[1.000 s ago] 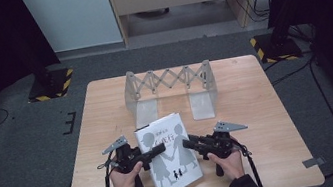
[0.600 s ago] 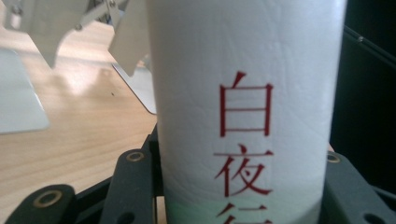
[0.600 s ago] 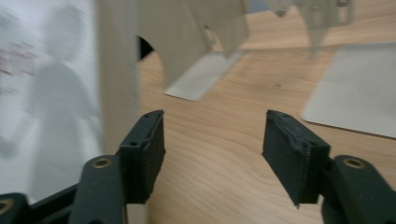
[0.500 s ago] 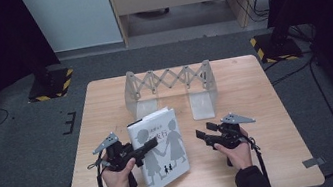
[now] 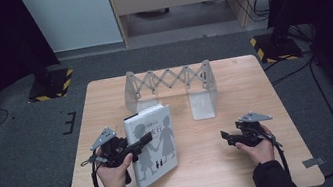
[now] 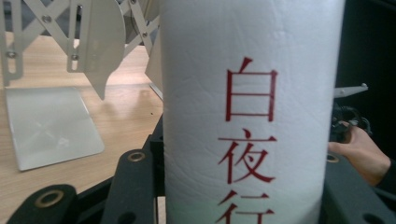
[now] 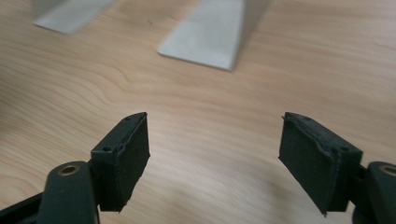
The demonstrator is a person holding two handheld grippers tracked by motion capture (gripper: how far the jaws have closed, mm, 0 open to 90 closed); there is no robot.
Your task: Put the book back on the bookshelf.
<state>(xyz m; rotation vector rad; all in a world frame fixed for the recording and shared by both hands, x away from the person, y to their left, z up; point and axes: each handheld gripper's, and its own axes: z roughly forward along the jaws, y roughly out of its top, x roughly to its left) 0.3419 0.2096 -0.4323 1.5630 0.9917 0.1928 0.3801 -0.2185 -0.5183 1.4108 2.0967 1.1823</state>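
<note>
**On the desk: one white book, two hand-held grippers, one expanding rack**

At the near left of the desk [image 5: 246,162], the left hand-held gripper [image 5: 145,140] was clamped on the spine edge of a white book [image 5: 154,141], its black jaws pressed against both covers. From the left gripper view the book's spine [image 6: 252,112] stood upright between the jaws, white with red characters running down it. The left hand [image 5: 112,175] held that hand-held gripper by its grip from below. In the high view the book stood tilted, its front cover facing up and toward the person, grey silhouette figures printed on it, its lower edge near the desk's front.

At the near right, well apart from the book, the right hand-held gripper [image 5: 223,136] pointed left across the bare wood. Its jaws stood wide apart with nothing between them and had just been opening; the right gripper view showed wood grain beneath the two pads [image 7: 122,158]. The right hand [image 5: 259,147] held it low over the desk.

Farther back, toward the desk's middle, stood a metal expanding book rack [image 5: 167,80]: two upright end plates joined by a scissor lattice, each with a flat foot plate resting on the wood. The book lay just in front of its left end.
</note>
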